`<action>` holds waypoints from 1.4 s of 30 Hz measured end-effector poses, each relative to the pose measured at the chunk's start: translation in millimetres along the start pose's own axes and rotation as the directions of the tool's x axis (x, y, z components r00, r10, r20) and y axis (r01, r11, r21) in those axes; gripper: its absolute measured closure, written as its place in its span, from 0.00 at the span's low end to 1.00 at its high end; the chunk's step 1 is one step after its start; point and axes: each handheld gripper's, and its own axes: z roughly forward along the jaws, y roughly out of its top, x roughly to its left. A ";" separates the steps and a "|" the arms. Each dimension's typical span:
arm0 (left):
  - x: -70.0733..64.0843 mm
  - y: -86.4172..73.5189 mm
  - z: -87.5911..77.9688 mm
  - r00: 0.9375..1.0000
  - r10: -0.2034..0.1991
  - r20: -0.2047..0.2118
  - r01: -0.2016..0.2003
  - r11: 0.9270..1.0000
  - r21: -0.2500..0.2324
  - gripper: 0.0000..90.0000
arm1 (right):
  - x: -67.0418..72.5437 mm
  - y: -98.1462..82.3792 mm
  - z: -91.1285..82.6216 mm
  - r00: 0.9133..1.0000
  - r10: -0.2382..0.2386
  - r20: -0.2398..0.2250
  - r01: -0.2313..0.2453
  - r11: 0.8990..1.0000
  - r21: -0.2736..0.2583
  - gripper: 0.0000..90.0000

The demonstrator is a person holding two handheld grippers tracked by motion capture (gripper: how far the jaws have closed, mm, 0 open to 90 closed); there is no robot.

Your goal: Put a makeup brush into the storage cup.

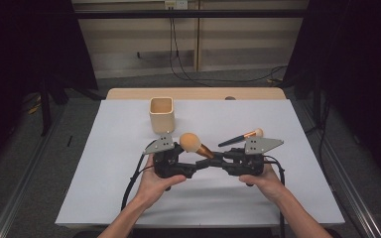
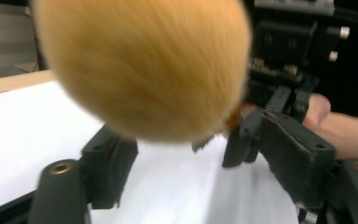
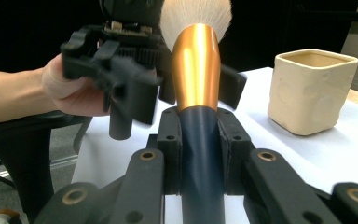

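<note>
A big makeup brush with a fluffy tan head (image 1: 190, 142), a copper ferrule (image 3: 196, 65) and a dark handle (image 3: 201, 154) is held above the table's front middle. My right gripper (image 1: 217, 159) is shut on the handle, with the pads (image 3: 170, 140) pressing it from both sides. My left gripper (image 1: 191, 167) faces it from the left. Its jaws stand open on either side of the ferrule, just below the head (image 2: 144, 65), and its fingers (image 3: 130, 98) do not touch the brush. A cream square cup (image 1: 161, 115) stands behind, upright and open.
A second, thinner brush (image 1: 240, 138) lies on the white table cover (image 1: 129, 193) behind my right gripper. The cup (image 3: 310, 91) is to the right in the right gripper view. Cables trail off the front edge.
</note>
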 end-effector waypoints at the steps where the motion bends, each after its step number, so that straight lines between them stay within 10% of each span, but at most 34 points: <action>1: 0.7 0.6 0.1 1.000 -0.012 0.010 0.012 1.000 -0.012 0.37 | 0.5 0.0 0.3 1.000 0.000 0.001 0.000 1.000 0.000 0.83; 18: 2.7 1.1 -1.2 0.996 -0.059 0.066 0.065 0.994 -0.092 0.64 | -0.3 -1.3 0.3 1.000 0.003 0.004 -0.002 1.000 -0.021 0.83; 42: 0.5 4.2 -3.1 0.995 -0.047 0.091 0.055 0.995 -0.081 0.74 | 0.4 -1.0 4.1 1.000 0.019 0.011 -0.019 1.000 0.017 0.76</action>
